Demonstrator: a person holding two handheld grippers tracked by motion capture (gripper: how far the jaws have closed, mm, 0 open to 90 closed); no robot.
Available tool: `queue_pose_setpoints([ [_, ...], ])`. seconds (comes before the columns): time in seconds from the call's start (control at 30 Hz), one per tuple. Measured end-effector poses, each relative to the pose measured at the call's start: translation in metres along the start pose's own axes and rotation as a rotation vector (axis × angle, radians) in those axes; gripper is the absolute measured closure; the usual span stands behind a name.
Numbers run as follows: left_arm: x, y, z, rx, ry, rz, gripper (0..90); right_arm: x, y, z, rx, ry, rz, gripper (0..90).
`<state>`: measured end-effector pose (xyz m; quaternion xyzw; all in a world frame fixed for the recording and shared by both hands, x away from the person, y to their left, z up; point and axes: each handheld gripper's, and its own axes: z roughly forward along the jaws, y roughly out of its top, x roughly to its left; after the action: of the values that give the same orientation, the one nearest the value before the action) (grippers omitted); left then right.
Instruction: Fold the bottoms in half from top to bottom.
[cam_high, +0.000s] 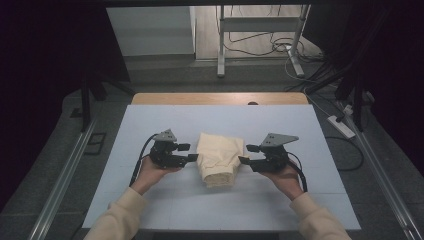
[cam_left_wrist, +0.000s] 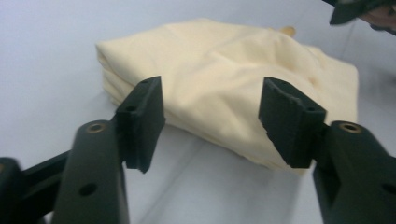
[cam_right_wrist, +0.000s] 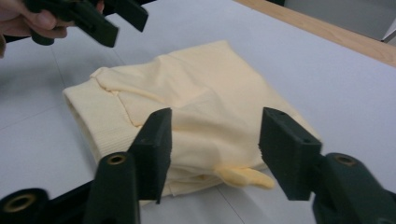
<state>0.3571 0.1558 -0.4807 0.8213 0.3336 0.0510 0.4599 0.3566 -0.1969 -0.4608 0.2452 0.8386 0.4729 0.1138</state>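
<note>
A: Item one?
B: Folded cream-yellow garment (cam_high: 218, 159), ribbed hem showing in the right gripper view (cam_right_wrist: 187, 121). It lies flat on the pale sheet covering the desk (cam_high: 165, 125), about midway between the left and right edges and somewhat nearer the person's edge than the far one. In the left gripper view (cam_left_wrist: 233, 88) it shows as a stack of several layers.

A: Item two?
B: Left tongs (cam_high: 189, 152), held in the person's left hand (cam_high: 150, 172), just beside the garment's left side. Jaws stand apart; in the left gripper view (cam_left_wrist: 212, 123) the fabric shows in the gap between them, the pads not pressing on it.

A: Item three?
B: Right tongs (cam_high: 248, 154), in the right hand (cam_high: 285, 176), just beside the garment's right side. Jaws apart also; the right gripper view (cam_right_wrist: 215, 149) shows the cloth beyond the gap, unclamped.

A: Anything further?
B: Wooden strip (cam_high: 220, 98) of the desk at the far edge, beyond the sheet.
</note>
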Motion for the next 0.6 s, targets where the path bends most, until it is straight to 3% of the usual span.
queue_pose_setpoints([
  [0.1, 0.003, 0.007, 0.008, 0.000, 0.023, -0.007, 50.2, 0.001, 0.005, 0.012, 0.035, 0.032, 0.003, 63.0],
  [0.17, 0.005, 0.012, 0.015, -0.004, 0.038, -0.007, 64.4, 0.004, 0.009, 0.019, 0.034, 0.062, -0.008, 77.1],
  [0.27, 0.009, 0.019, 0.027, 0.014, 0.039, -0.007, 83.7, 0.013, 0.016, 0.028, 0.042, 0.103, -0.041, 86.0],
  [0.37, 0.013, 0.024, 0.040, 0.031, 0.060, -0.008, 88.1, 0.022, 0.018, 0.039, 0.078, 0.144, -0.062, 88.9],
  [0.43, 0.015, 0.024, 0.048, 0.047, 0.078, -0.005, 88.3, 0.027, 0.014, 0.046, 0.133, 0.142, -0.082, 89.0],
  [0.5, 0.018, 0.022, 0.055, 0.082, 0.112, 0.005, 88.3, 0.028, 0.005, 0.051, 0.163, 0.151, -0.072, 89.0],
  [0.6, 0.023, 0.017, 0.062, 0.099, 0.105, -0.019, 88.3, 0.026, -0.008, 0.052, 0.180, 0.147, -0.060, 89.1],
])
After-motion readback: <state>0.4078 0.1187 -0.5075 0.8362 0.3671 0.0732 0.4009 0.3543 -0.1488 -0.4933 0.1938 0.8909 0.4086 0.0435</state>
